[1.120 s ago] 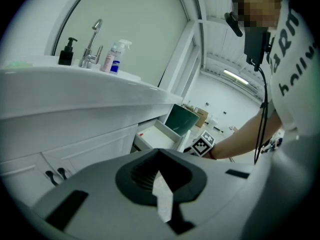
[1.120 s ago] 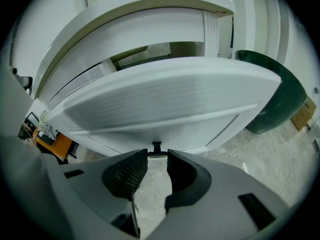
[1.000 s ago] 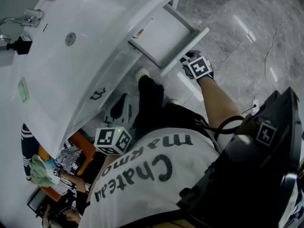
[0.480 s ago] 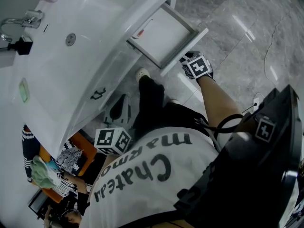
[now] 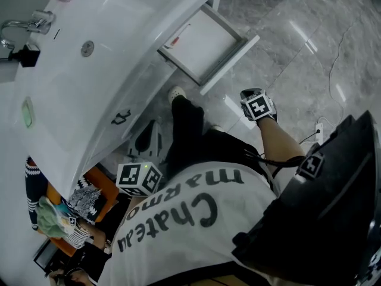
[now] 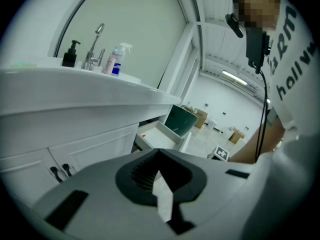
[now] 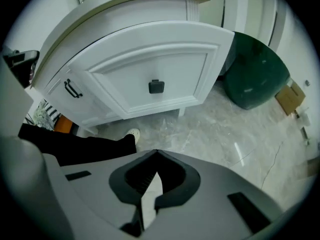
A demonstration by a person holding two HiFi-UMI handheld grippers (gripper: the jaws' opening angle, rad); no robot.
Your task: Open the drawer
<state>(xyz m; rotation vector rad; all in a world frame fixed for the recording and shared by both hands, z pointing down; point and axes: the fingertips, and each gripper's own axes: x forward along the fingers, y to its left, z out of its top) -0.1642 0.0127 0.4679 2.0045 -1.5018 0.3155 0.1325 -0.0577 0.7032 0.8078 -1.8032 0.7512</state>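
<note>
The white vanity drawer (image 5: 205, 43) stands pulled out, its pale inside showing in the head view and in the left gripper view (image 6: 159, 134). In the right gripper view its panelled front (image 7: 165, 69) faces me with a small black knob (image 7: 156, 86). My right gripper (image 7: 156, 154) hangs over the marble floor, apart from the knob, jaws shut on nothing. Its marker cube (image 5: 257, 107) sits below and right of the drawer's corner. My left gripper (image 6: 159, 153) is low by the cabinet doors, jaws together and empty, its cube (image 5: 140, 177) near my shirt.
A basin top (image 5: 89, 100) carries a faucet (image 5: 24, 24), a black dispenser (image 5: 25, 56) and a spray bottle (image 6: 116, 59). Black door handles (image 7: 73, 89) mark the cabinet. My leg and white shoe (image 7: 132, 135) stand by the vanity. A dark green tub (image 7: 255, 69) sits beyond the drawer.
My right gripper has come away from the drawer's front edge and moved down and to the right over the floor. The drawer stays pulled out. The left gripper has kept still.
</note>
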